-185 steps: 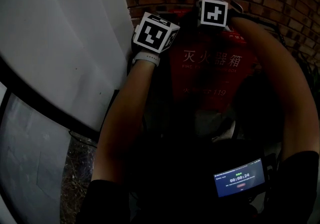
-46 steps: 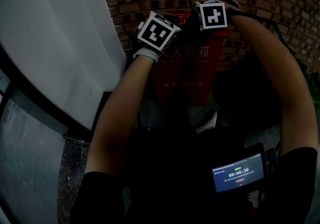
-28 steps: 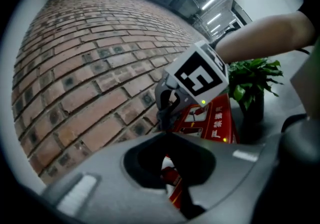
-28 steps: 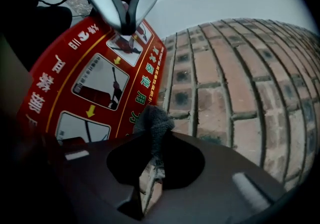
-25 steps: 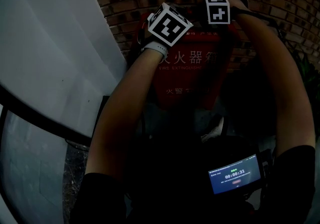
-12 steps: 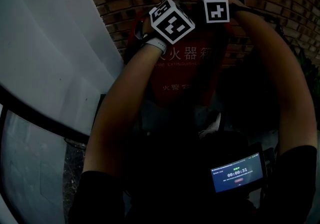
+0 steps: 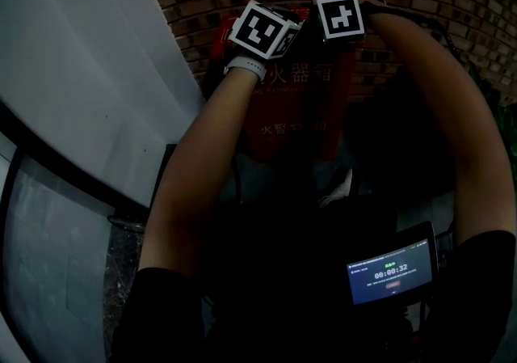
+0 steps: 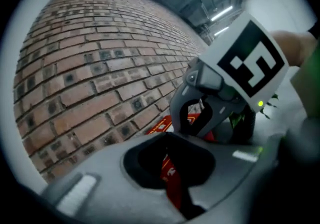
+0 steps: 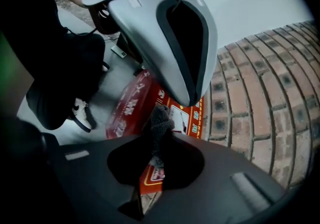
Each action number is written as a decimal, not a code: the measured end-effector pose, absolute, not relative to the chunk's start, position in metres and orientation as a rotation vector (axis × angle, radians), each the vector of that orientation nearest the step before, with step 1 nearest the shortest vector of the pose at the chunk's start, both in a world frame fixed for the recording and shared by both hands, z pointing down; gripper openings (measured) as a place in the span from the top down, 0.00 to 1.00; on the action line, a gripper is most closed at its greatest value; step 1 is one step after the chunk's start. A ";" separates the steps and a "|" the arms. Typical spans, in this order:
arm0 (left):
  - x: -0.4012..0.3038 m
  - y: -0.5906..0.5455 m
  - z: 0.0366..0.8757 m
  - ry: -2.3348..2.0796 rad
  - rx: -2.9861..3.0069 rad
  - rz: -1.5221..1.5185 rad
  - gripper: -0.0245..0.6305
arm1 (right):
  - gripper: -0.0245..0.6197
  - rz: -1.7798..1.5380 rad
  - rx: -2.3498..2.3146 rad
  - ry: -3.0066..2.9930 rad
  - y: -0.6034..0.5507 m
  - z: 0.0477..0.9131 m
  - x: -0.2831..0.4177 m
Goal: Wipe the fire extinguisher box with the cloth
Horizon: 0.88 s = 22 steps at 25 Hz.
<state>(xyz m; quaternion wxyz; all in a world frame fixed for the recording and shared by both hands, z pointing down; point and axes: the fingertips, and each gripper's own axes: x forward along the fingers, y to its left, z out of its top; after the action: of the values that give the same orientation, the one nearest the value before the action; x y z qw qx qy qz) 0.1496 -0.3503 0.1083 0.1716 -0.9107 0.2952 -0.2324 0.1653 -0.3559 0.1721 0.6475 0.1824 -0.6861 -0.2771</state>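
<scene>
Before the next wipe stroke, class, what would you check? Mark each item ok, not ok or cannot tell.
1. Cloth pinched in right gripper: ok.
2. Cloth touching fire extinguisher box: cannot tell.
3. Left gripper carrying nothing: ok, jaws together.
4. Left gripper clear of the cloth's path: probably not ok, it hangs close above the cloth.
5. Both grippers up at the box's top: ok.

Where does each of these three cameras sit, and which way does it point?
Head view: on the person's head, facing forward and down at the red fire extinguisher box; shows both forearms and marker cubes.
Left gripper view: on the left hand-held gripper, facing the brick wall; shows its jaws.
Right gripper view: on the right hand-held gripper, facing the box; jaws pinch the cloth.
Shared: both gripper views show the other gripper and the box.
</scene>
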 end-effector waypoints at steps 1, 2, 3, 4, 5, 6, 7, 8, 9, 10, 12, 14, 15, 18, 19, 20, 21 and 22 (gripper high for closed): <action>0.151 -0.345 0.110 0.825 -2.602 -0.660 0.96 | 0.91 -0.599 0.400 -1.562 -0.347 0.175 0.167; 0.151 -0.342 0.110 0.822 -2.605 -0.660 0.96 | 0.91 -0.580 0.384 -1.572 -0.338 0.175 0.167; 0.150 -0.339 0.109 0.822 -2.603 -0.659 0.96 | 0.91 -0.568 0.369 -1.585 -0.330 0.175 0.165; 0.150 -0.337 0.108 0.823 -2.599 -0.659 0.96 | 0.91 -0.560 0.358 -1.598 -0.324 0.175 0.164; 0.150 -0.335 0.107 0.824 -2.595 -0.658 0.96 | 0.91 -0.555 0.349 -1.607 -0.319 0.174 0.164; 0.149 -0.333 0.106 0.827 -2.592 -0.658 0.96 | 0.91 -0.551 0.340 -1.615 -0.315 0.173 0.163; 0.147 -0.332 0.106 0.831 -2.591 -0.657 0.96 | 0.90 -0.546 0.331 -1.625 -0.312 0.171 0.161; 0.147 -0.330 0.105 0.831 -2.594 -0.653 0.96 | 0.90 -0.542 0.325 -1.636 -0.308 0.169 0.161; 0.149 -0.329 0.104 0.826 -2.599 -0.646 0.96 | 0.90 -0.540 0.329 -1.645 -0.307 0.166 0.162; 0.153 -0.328 0.102 0.819 -2.606 -0.637 0.96 | 0.90 -0.542 0.345 -1.650 -0.307 0.160 0.166; 0.159 -0.327 0.099 0.806 -2.615 -0.622 0.96 | 0.90 -0.552 0.404 -1.644 -0.315 0.148 0.179; 0.164 -0.329 0.093 0.798 -2.612 -0.610 0.96 | 0.90 -0.572 0.477 -1.611 -0.330 0.135 0.196; 0.167 -0.331 0.090 0.794 -2.605 -0.606 0.96 | 0.90 -0.591 0.517 -1.582 -0.339 0.129 0.205; 0.177 -0.338 0.084 0.783 -2.567 -0.616 0.96 | 0.90 -0.711 0.649 -1.464 -0.375 0.107 0.231; 0.180 -0.341 0.084 0.777 -2.549 -0.625 0.96 | 0.90 -0.763 0.684 -1.427 -0.387 0.102 0.235; 0.183 -0.346 0.083 0.776 -2.523 -0.632 0.96 | 0.90 -0.801 0.712 -1.395 -0.400 0.100 0.239; 0.184 -0.353 0.081 0.788 -2.481 -0.634 0.96 | 0.90 -0.823 0.733 -1.367 -0.412 0.100 0.245; 0.185 -0.361 0.076 0.809 -2.429 -0.631 0.96 | 0.90 -0.836 0.752 -1.345 -0.423 0.101 0.251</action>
<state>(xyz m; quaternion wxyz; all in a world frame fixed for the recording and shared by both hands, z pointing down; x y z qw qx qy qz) 0.1850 -0.3609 0.0763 0.2496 -0.8920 0.2971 -0.2319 0.2505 -0.4232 0.1011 0.6398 0.3296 -0.5896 -0.3666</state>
